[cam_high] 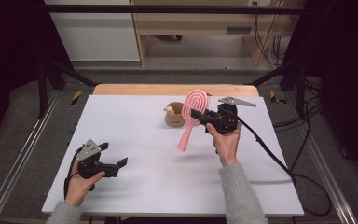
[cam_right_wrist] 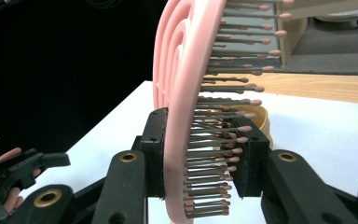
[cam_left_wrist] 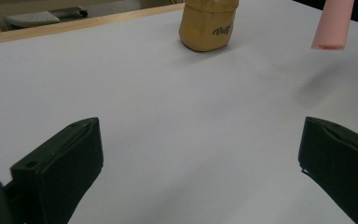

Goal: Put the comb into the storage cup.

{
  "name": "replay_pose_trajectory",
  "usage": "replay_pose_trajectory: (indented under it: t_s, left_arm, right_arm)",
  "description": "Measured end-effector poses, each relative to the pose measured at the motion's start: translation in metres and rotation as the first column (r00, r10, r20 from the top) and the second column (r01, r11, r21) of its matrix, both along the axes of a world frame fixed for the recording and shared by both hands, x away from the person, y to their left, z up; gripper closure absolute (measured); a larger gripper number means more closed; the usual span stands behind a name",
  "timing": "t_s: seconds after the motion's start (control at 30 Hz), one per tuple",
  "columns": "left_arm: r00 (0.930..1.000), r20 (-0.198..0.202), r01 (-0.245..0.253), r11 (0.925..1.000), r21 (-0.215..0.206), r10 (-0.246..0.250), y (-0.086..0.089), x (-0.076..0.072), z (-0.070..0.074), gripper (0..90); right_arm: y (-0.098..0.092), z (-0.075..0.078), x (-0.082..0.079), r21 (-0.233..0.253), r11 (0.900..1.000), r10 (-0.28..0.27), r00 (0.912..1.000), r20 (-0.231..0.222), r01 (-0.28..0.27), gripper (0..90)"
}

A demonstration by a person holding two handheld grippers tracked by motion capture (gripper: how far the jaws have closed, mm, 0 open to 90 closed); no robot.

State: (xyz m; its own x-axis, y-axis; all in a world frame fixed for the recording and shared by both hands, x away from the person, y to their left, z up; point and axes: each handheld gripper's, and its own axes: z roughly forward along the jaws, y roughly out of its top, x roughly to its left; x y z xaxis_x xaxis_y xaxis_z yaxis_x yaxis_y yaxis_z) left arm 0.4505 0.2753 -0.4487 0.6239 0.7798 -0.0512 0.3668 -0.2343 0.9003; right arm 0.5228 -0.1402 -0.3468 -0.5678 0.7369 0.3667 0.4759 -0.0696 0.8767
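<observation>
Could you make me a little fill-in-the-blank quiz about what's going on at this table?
1. The right gripper is shut on a hairbrush whose colour is ____.
2. The left gripper has its jaws ____.
3. The brown cup stands on the white ____.

Missing words: pink; open; table.

Bare tabletop [cam_high: 135, 116] is lying open across the left half and along the near edge. Toward the far edge, a tan cup [cam_high: 174, 115] is standing in the way, with the pink brush [cam_high: 192, 116] hanging lifted just beside it.
</observation>
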Motion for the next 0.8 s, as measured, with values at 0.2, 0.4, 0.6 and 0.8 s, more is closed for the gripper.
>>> replay_pose_trajectory:
  t_s: [0.2, 0.4, 0.6, 0.8]
  left_arm:
    - [0.9999, 0.002, -0.012, 0.9999, -0.006, 0.012, 0.007, -0.001, -0.002, 0.0]
    - [0.9999, -0.007, -0.016, 0.9998, -0.009, 0.015, 0.012, -0.001, -0.004, 0.0]
    - [0.9998, -0.009, -0.019, 0.9998, -0.007, 0.019, 0.014, -0.001, -0.005, 0.0]
    - [0.9997, -0.009, -0.023, 0.9997, -0.011, 0.023, 0.015, -0.001, -0.006, 0.0]
  right_arm:
    - [0.001, 0.005, 0.004, -0.009, 1.000, -0.009, 0.9999, 0.013, 0.009, 63.0]
    - [0.001, 0.012, 0.008, -0.018, 0.999, -0.026, 0.9994, 0.023, 0.027, 63.0]
    - [0.003, 0.016, 0.013, -0.033, 0.999, -0.039, 0.9984, 0.041, 0.040, 62.9]
    - [0.005, 0.017, 0.019, -0.030, 0.998, -0.047, 0.9981, 0.040, 0.048, 62.9]
